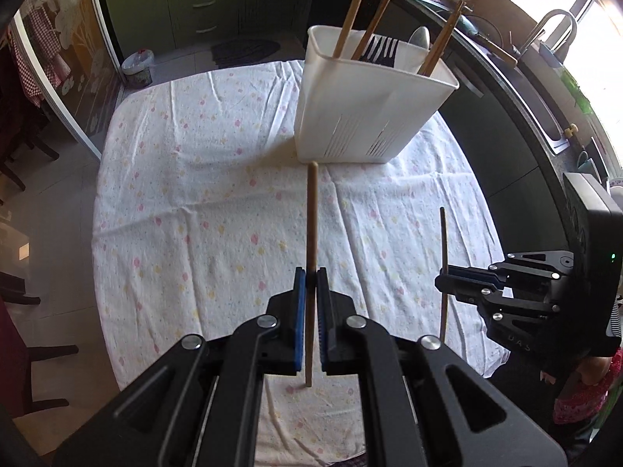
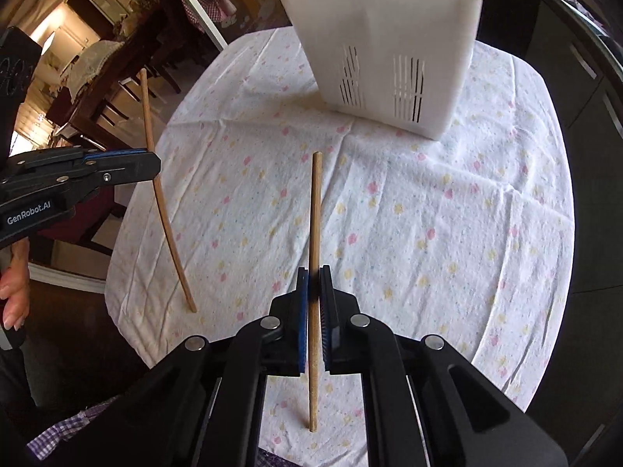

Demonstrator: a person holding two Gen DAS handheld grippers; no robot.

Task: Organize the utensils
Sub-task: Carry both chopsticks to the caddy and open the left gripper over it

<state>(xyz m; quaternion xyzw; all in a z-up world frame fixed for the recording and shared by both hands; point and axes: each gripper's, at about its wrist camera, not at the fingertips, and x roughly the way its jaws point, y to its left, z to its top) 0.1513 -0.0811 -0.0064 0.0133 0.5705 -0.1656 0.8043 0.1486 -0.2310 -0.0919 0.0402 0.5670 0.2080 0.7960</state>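
We've got one wooden stick per tool: left tool [image 1: 310,277] is clamped tight on a stick [image 1: 311,214], right tool [image 2: 314,274] clamped tight on the other stick [image 2: 314,210], both pinched near mid-length with long ends free above and below the pads. Both sticks are off the desk [image 1: 187,179], which is covered by a flowered cloth, and roughly upright; the white caddy [image 1: 362,116] sits at the far side, already holding several wooden handles [image 1: 352,11] and a dark slotted utensil. Our risks: thin round sticks can pivot or slide in the pads if we swing fast; the lower tips could snag the cloth; at the caddy the crowded handles may deflect an incoming stick or hit the rim; two tools converging there could collide, so we'd go one at a time.
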